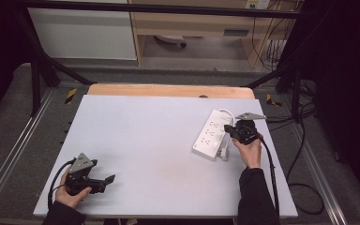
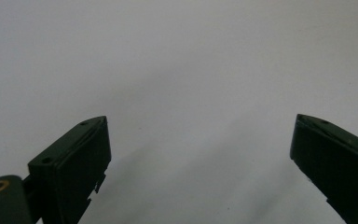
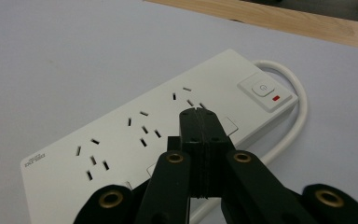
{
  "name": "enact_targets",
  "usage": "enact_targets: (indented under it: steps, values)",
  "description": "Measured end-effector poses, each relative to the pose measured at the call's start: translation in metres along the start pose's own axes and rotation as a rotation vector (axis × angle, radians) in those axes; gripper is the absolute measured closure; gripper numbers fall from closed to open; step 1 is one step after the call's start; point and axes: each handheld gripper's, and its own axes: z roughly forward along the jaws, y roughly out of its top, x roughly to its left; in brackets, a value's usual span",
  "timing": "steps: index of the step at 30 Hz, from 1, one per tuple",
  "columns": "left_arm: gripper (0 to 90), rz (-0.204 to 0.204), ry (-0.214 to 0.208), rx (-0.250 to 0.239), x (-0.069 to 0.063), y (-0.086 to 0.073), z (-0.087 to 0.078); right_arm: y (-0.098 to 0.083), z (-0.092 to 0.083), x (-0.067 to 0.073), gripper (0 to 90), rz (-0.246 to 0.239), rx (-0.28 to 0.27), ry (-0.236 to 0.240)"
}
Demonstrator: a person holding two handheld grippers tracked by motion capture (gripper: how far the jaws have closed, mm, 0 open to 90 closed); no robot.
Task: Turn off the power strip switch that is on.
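One white power strip (image 1: 211, 133) on one white table (image 1: 136, 140); three socket groups visible on strip, one power button (image 3: 263, 88), one white cable (image 3: 293, 93). Two grippers: left gripper (image 1: 107, 180), right gripper (image 1: 228, 128). Two hands.

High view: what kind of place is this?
Likely a lab recording rig: a white rectangular tabletop inside a black metal frame, a white plastic power strip, and cables on the grey floor.
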Motion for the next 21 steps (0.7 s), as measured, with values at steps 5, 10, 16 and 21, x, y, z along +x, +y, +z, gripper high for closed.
enact_targets:
  steps: [5,10,16,21]
  values:
    - [4.7,0.003,0.0,0.002,0.0,0.0,0.0,0.003,0.003,0.001,90.0,-0.004,-0.004,-0.003]
    - [4.8,0.003,-0.001,0.001,0.0,0.0,0.0,0.006,0.007,0.002,90.0,0.001,0.001,-0.005]
    - [4.8,0.0,-0.001,0.0,0.0,0.0,0.0,0.004,0.012,-0.001,90.0,0.008,0.012,-0.012]
    - [4.8,0.0,0.0,0.001,0.0,0.0,0.0,0.003,0.015,-0.002,90.0,0.011,0.014,-0.015]
